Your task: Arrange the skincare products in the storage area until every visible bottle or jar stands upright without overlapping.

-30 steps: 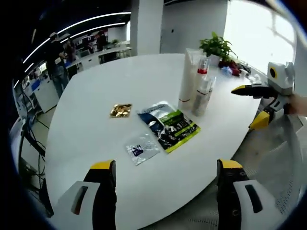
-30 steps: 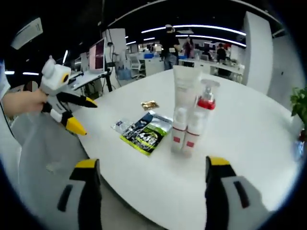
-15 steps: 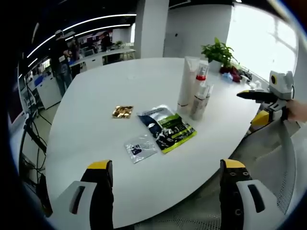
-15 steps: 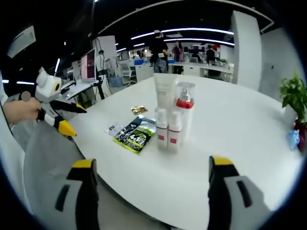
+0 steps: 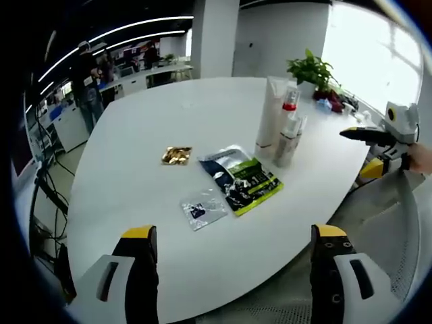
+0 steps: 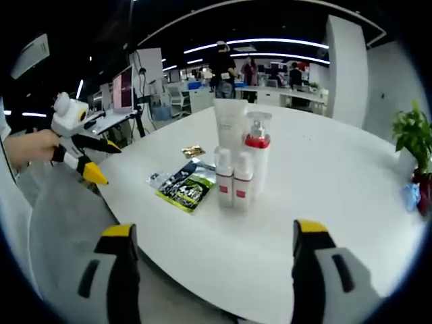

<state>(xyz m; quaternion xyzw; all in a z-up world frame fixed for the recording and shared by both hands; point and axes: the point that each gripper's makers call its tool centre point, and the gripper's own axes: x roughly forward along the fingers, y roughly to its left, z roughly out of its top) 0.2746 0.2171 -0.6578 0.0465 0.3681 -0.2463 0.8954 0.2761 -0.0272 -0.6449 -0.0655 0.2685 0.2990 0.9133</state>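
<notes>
The left gripper (image 5: 229, 270) hangs off the near edge of the white table (image 5: 169, 115), jaws set wide apart and holding nothing. The right gripper (image 6: 212, 270) is likewise off the table edge, jaws wide apart and empty; in the left gripper view it (image 5: 368, 152) sits beyond the right-hand edge, level with the bottles.

The task items stand as one tight cluster toward the right side of the tabletop: a tall white tube (image 6: 229, 131), a pump bottle with a red collar (image 6: 256, 152) and two small white spray bottles with red labels (image 6: 233, 182). All four are upright, long axes vertical; the small pair appear to touch side by side, and whether they touch the taller two behind cannot be told.

The cluster lies straight ahead of the right gripper, which is judged the nearer of the two (the left faces the flat packets first). Those packets, a green and black sachet (image 5: 239, 179), a small clear pouch (image 5: 201, 208) and a gold foil packet (image 5: 177, 155), lie flat near the table's middle, apart from the bottles.

Open tabletop surrounds the cluster on all sides, and a potted plant (image 5: 309, 71) stands well beyond at the far edge. No bottle appears toppled; little work seems to be left.
</notes>
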